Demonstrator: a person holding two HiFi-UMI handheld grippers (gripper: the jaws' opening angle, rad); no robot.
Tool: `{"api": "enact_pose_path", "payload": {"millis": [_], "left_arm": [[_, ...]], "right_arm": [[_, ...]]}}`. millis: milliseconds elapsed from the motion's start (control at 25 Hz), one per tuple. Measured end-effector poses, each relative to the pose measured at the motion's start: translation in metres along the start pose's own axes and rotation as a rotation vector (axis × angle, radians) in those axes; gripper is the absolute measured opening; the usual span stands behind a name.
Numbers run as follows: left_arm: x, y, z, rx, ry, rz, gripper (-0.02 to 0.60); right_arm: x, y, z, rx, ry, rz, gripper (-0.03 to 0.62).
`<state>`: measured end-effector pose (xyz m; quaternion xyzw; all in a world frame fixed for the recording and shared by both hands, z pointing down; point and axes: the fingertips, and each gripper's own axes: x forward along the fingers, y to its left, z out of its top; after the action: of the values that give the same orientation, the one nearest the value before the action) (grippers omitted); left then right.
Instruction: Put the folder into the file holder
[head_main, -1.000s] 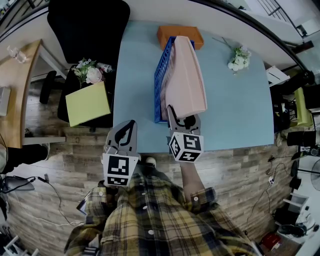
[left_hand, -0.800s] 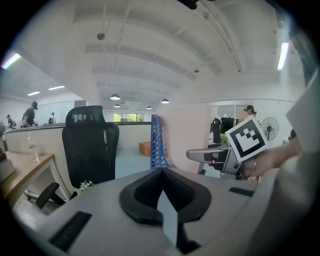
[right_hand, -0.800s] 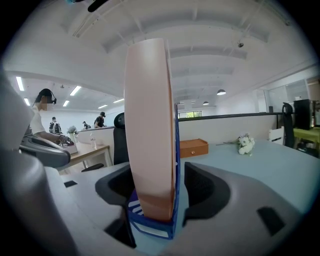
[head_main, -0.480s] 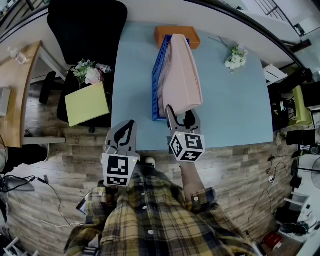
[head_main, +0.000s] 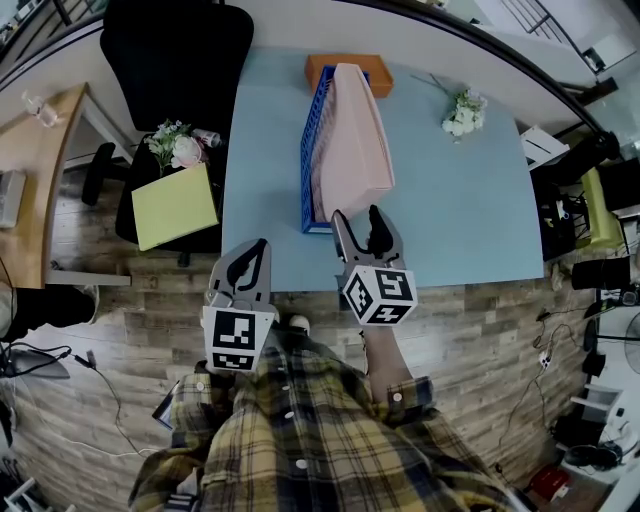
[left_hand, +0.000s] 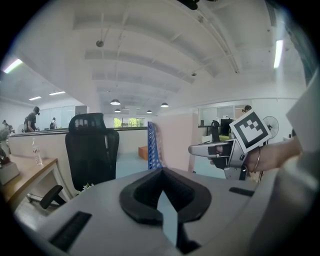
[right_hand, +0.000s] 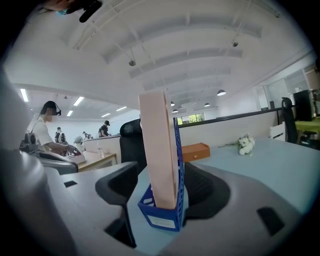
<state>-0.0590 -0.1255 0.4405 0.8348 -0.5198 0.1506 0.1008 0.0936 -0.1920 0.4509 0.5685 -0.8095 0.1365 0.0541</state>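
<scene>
Your right hand-held gripper (head_main: 358, 222) has drawn back a little from the near end of the pink folder (head_main: 350, 150). Its jaws have just been opening and now stand wide. The near end of the blue file holder (head_main: 310, 150) shows in the gap, but neither pad touches it. Your left hand-held gripper (head_main: 245, 265) is empty with its jaws together, over the near left corner of the pale blue surface (head_main: 450, 210).

The folder stands in the file holder, which runs near to far down the middle of the surface. An orange box (head_main: 378, 76) sits at its far end, with white flowers (head_main: 460, 112) far right. You have bare surface to the right of the holder. Off the left edge are a black chair (head_main: 175, 50) and a yellow-green sheet (head_main: 175, 205).
</scene>
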Motion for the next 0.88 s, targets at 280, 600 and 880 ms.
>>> {"api": "enact_pose_path", "payload": {"millis": [280, 600, 880], "left_arm": [[-0.016, -0.012, 0.006, 0.009, -0.025, 0.007, -0.009], [-0.031, -0.019, 0.014, 0.027, -0.049, 0.011, -0.009], [-0.045, -0.029, 0.016, 0.046, -0.053, 0.011, -0.009]], "right_arm": [[-0.030, 0.001, 0.005, 0.014, -0.009, 0.017, 0.272], [-0.059, 0.005, 0.011, -0.035, -0.017, 0.043, 0.272], [-0.088, 0.010, 0.013, -0.043, -0.025, 0.086, 0.246]]}}
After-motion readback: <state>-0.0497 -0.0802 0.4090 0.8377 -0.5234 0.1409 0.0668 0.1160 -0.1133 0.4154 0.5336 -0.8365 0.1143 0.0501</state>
